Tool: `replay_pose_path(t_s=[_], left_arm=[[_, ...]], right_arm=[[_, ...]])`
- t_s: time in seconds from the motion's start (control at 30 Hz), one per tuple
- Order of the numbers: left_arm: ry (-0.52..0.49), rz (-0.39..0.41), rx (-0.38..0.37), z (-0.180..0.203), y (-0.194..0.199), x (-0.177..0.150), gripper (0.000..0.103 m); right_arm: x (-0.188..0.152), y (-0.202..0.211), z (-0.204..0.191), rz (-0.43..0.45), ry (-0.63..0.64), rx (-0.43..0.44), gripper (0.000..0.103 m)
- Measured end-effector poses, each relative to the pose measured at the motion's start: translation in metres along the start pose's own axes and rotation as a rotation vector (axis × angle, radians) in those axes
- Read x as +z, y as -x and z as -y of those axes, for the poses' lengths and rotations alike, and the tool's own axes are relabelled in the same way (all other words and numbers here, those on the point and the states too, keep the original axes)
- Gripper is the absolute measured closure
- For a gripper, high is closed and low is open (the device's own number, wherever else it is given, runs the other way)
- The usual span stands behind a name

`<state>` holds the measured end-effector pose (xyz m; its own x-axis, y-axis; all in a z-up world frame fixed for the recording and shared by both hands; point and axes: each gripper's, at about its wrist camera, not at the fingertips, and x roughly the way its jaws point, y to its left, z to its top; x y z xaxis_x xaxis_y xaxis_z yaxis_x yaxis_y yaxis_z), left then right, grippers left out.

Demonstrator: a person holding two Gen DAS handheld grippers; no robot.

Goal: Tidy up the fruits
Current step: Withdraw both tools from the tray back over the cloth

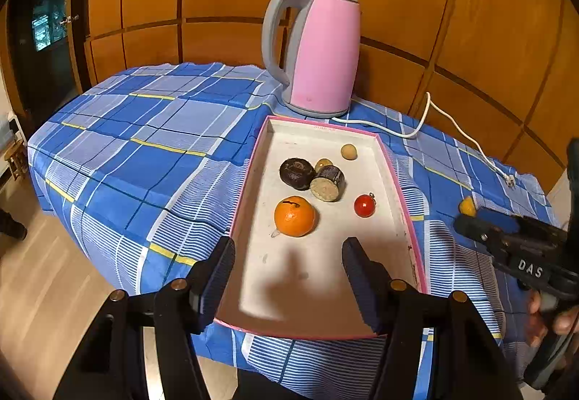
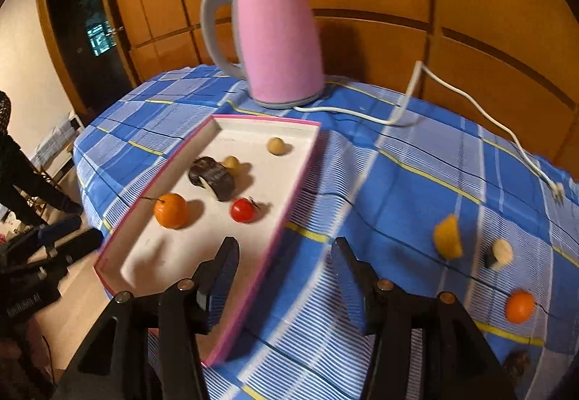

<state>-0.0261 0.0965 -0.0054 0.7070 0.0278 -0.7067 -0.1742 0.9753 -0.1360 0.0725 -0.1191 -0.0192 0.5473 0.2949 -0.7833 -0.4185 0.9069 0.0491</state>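
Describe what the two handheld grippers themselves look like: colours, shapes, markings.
Both are black plastic tools. The left gripper has two angular black arms with brass-coloured pivot pins, ending in dark blue ribbed pads. The right gripper is built the same way; seen from the side in the left wrist view, its body carries white letters "DAS". The left gripper's side bears faint pale lettering, too blurred to read.
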Motion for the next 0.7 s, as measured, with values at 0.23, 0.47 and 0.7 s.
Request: replay_pose_path(t_s=[0.23, 0.47, 0.7], left_arm=[[-0.021, -0.001, -0.027, 0.011, 0.001, 0.001, 0.041], [-0.082, 0.002, -0.058, 0.033, 0.003, 0.003, 0.041], [-0.148, 0.003, -0.109, 0.055, 0.007, 0.002, 0.041]], right_arm=[[-0.021, 0.019, 0.031, -0.003, -0.037, -0.067, 0.049], [-0.038, 0.034, 0.064, -0.002, -0.121, -0.131, 0.049], [-0.051, 0.038, 0.084, 0.002, -0.188, -0.175, 0.049]])
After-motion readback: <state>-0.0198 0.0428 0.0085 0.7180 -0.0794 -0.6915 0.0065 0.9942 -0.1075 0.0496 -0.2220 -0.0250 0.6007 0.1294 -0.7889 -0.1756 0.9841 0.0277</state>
